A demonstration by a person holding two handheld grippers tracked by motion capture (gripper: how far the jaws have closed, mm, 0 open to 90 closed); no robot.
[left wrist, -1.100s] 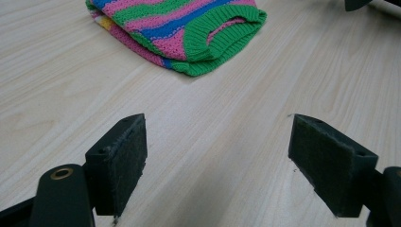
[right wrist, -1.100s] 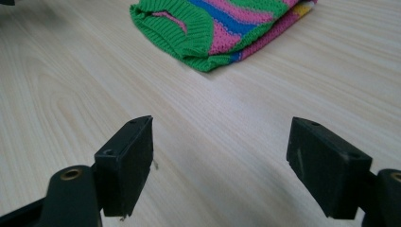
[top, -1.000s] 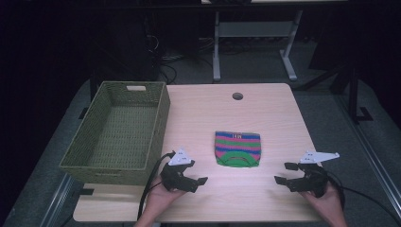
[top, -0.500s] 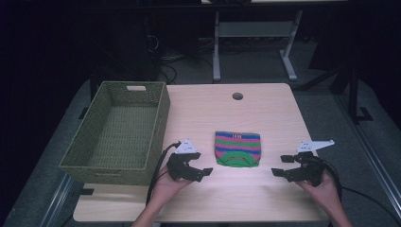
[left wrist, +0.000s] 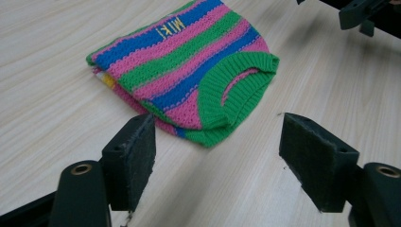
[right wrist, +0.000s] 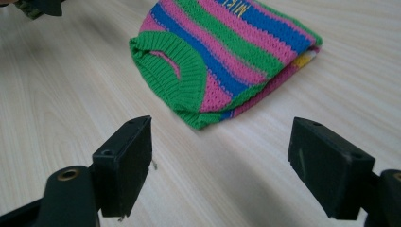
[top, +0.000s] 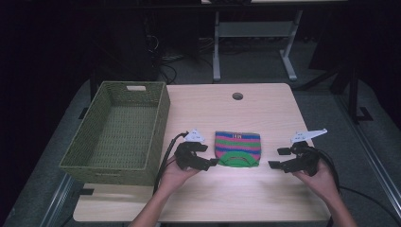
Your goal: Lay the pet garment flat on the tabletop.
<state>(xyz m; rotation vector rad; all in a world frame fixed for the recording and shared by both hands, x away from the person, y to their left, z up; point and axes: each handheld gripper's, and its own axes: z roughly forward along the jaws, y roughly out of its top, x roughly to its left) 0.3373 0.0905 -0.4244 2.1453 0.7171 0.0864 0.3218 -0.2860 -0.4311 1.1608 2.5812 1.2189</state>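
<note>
**Two open grippers flank a folded striped knit**

Two grippers sit low in the high view, one on each side of the knit [top: 237, 148], which lies folded on the table [top: 265, 198] just below the frame's centre. Your left gripper [top: 211, 162] is at the knit's lower left corner, its tips just beside the green hem; whether they touch it, that view is too small to tell. Your right gripper [top: 274, 159] is off to the knit's right, apart from it, tips pointing toward it.

In the left gripper view your jaws stand wide apart with nothing between the pads; they have just been closing a little. The knit [left wrist: 189, 71] lies ahead of them in the upper middle of that frame, pink, blue and green stripes, yellow letters near the top, a green ribbed opening facing you.

In the right gripper view your jaws are also wide apart and hold nothing, with bare table between them. The knit [right wrist: 227, 56] fills the upper middle there, clear of both pads.

A green basket [top: 161, 118] stands at the left of the high view, beside your left hand [top: 172, 177]
</note>
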